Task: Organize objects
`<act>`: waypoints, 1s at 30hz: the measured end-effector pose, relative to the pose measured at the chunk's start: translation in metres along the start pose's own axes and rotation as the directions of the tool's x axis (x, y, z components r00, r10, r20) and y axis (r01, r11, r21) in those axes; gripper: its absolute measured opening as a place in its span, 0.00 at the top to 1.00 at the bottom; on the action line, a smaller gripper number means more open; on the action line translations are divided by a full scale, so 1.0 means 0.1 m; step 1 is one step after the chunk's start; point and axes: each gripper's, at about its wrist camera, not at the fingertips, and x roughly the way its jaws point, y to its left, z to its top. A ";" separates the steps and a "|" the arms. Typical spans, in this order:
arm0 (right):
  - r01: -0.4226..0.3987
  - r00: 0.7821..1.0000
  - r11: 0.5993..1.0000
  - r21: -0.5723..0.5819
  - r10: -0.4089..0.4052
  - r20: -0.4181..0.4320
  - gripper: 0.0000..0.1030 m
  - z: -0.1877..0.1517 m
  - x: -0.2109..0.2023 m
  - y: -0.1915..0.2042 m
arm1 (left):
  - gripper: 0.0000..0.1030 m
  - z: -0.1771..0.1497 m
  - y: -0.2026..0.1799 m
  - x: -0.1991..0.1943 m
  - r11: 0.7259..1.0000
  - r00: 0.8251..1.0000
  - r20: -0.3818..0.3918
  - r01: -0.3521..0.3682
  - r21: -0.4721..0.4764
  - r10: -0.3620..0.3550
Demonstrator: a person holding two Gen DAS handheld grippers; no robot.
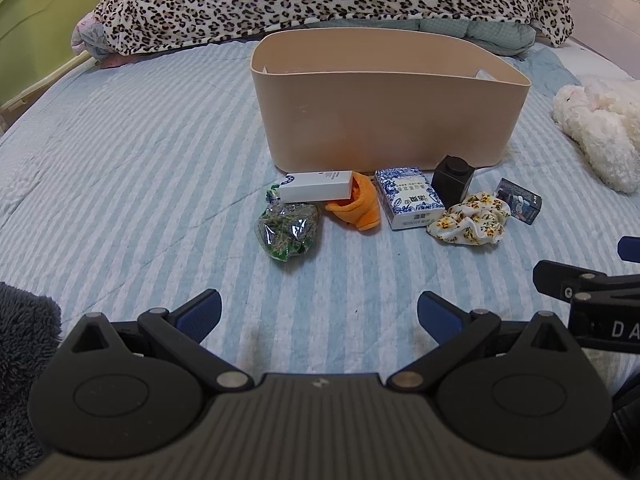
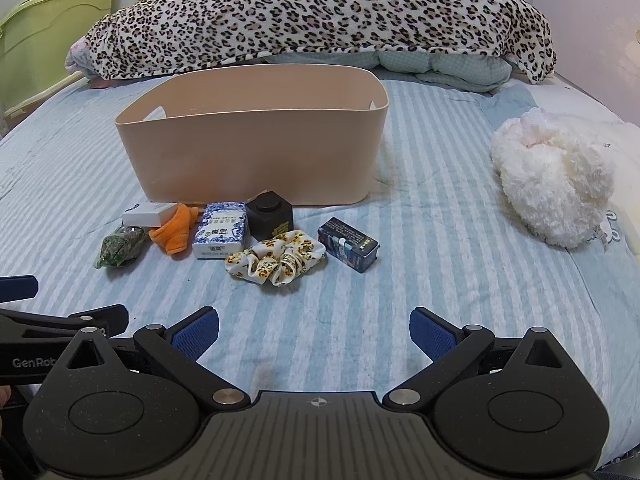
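This is a bedroom in a home. A bed [image 2: 400, 240] with a blue-striped quilted cover fills the view; behind the beige bin [image 2: 256, 152] lies a heap of bedding under a leopard-print blanket [image 2: 320, 16]. Left of the blanket stands a green cabinet [image 2: 44, 36]; right of the bin lies a fluffy white plush toy [image 2: 556, 188].

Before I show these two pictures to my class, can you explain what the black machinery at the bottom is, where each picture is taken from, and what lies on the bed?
Each picture comes from a camera on a hand-held grasping tool, looking along its two blue-padded fingers. One shows the left tool, the other the right tool. Both are open and hold nothing. On the striped bedspread stands a beige bin. In front of it lie a green packet, white box, orange cloth, blue-patterned box, black cube, floral scrunchie and dark box.
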 end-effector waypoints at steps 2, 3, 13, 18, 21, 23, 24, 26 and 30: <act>0.002 1.000 1.000 0.002 -0.002 -0.001 0.00 0.01 0.01 0.00 | 0.00 0.02 0.01 0.01 1.000 1.000 0.001 0.003 0.002 -0.003; 0.002 1.000 1.000 0.002 -0.002 -0.002 0.00 0.01 0.02 0.00 | 0.00 0.02 0.01 0.02 1.000 1.000 0.002 0.003 0.002 -0.003; 0.016 1.000 1.000 -0.021 -0.017 -0.021 0.00 0.08 0.11 0.03 | 0.00 0.18 0.13 0.07 1.000 1.000 -0.002 -0.012 0.008 0.012; 0.027 0.999 0.999 -0.031 -0.028 -0.032 0.00 0.12 0.15 0.00 | 0.00 0.23 0.23 0.13 1.000 0.999 -0.016 -0.031 0.004 0.031; 0.008 0.999 1.000 -0.017 -0.009 -0.054 0.00 0.18 0.20 -0.04 | 0.00 0.29 0.27 0.21 1.000 0.999 -0.034 -0.023 -0.005 0.023; 0.001 0.998 1.000 -0.021 -0.003 -0.059 0.00 0.24 0.25 -0.03 | 0.00 0.34 0.27 0.27 0.999 0.998 -0.049 -0.033 0.000 0.033; -0.001 0.998 1.000 -0.027 0.000 -0.060 0.00 0.27 0.28 -0.02 | 0.00 0.37 0.27 0.31 1.000 0.998 -0.056 -0.031 -0.001 0.031; -0.010 0.998 1.000 -0.029 0.008 -0.069 0.00 0.35 0.36 0.00 | 0.00 0.46 0.27 0.39 1.000 0.997 -0.071 -0.023 -0.001 0.023; -0.023 0.993 1.000 -0.014 0.021 -0.117 0.00 0.46 0.59 0.03 | 0.00 0.59 0.27 0.62 0.999 0.994 -0.108 -0.026 0.020 0.028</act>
